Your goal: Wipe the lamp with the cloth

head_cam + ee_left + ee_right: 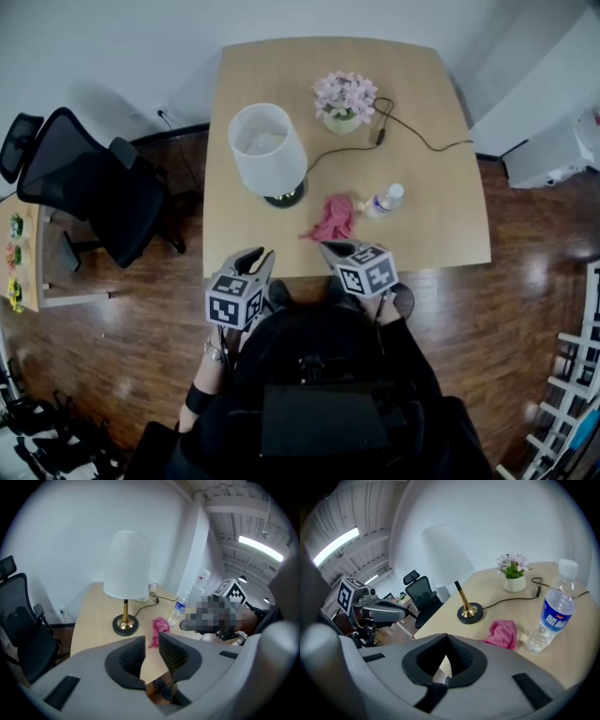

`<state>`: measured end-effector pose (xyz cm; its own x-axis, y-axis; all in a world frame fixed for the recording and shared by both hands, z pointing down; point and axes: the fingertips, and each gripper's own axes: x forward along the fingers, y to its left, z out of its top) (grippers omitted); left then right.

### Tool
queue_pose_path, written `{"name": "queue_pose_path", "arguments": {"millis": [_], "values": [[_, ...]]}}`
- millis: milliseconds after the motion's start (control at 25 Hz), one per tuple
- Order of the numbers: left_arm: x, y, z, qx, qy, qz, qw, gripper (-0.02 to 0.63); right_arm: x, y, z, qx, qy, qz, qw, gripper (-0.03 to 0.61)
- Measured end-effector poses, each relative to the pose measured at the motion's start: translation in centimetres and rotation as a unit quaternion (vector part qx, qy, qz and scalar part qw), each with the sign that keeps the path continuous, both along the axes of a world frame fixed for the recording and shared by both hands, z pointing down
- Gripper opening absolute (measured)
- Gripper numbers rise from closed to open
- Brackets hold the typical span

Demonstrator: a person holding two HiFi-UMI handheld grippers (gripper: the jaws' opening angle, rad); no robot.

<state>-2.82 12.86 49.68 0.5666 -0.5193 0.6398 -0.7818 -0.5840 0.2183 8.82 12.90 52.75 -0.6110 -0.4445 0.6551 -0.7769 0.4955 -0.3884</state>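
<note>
The crumpled pink cloth (333, 218) lies on the pale wooden table (422, 216) at the centre of the head view, just right of the lamp's round dark base and just left of the clear plastic water bottle (382, 201), which lies on its side. Neither claw holds it. The table lamp with a white drum shade and brass stem (267, 148) stands upright in the upper left part of the tabletop. Both claws hover at the table's near edge, low in the frame and short of the cloth. The left gripper (255, 258) is released, its ribbed pads a narrow gap apart with nothing between them. The right gripper (336, 250) is clenched, pads together on nothing. With the cloth loose on the wood and the lamp showing no visible mark either way, the scene fits a cloth waiting to be picked up as well as one laid down after the shade and stem were wiped; the pictures do not settle which. The tabletop is smooth, light wood. It also carries a small white pot of pale pink flowers (345, 101) near the top centre and the lamp's thin black cord (412, 131) trailing to the right edge. Around it are a glossy dark wooden floor (525, 281), a white wall at the top, and a black mesh office chair (89, 187) at the left.
</note>
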Motion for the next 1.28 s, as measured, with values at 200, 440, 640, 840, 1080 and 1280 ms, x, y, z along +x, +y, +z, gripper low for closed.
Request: {"name": "queue_pose_path", "arguments": {"millis": [200,440,640,840,1080,1280], "values": [[-1.1,0.1,-0.1,0.005,0.007,-0.003,1.0000,0.005,-1.5,-0.6,-1.0,0.020,0.002,-0.023,1.000,0.005],[-0.8,0.5,0.8,-0.003,-0.005,0.012,0.9999,0.005,-2.1,-0.7,-0.5,0.015,0.012,-0.031,0.999,0.005],[-0.6,-0.2,1.2,-0.004,-0.011,0.014,0.9998,0.005,-2.4,-1.3,1.0,-0.003,0.041,-0.035,0.999,0.003],[-0.8,-0.2,1.9,-0.012,-0.010,0.010,0.9998,0.005,-2.9,-1.3,1.5,-0.013,0.049,-0.039,0.998,0.003],[-1.0,-0.1,2.1,-0.016,-0.011,0.008,0.9998,0.005,-3.2,-1.2,1.1,-0.007,0.044,-0.045,0.998,0.002],[-1.3,-0.1,2.4,-0.020,-0.011,0.006,0.9997,0.005,-3.2,-0.9,1.7,-0.003,0.063,-0.058,0.996,0.000]]}}
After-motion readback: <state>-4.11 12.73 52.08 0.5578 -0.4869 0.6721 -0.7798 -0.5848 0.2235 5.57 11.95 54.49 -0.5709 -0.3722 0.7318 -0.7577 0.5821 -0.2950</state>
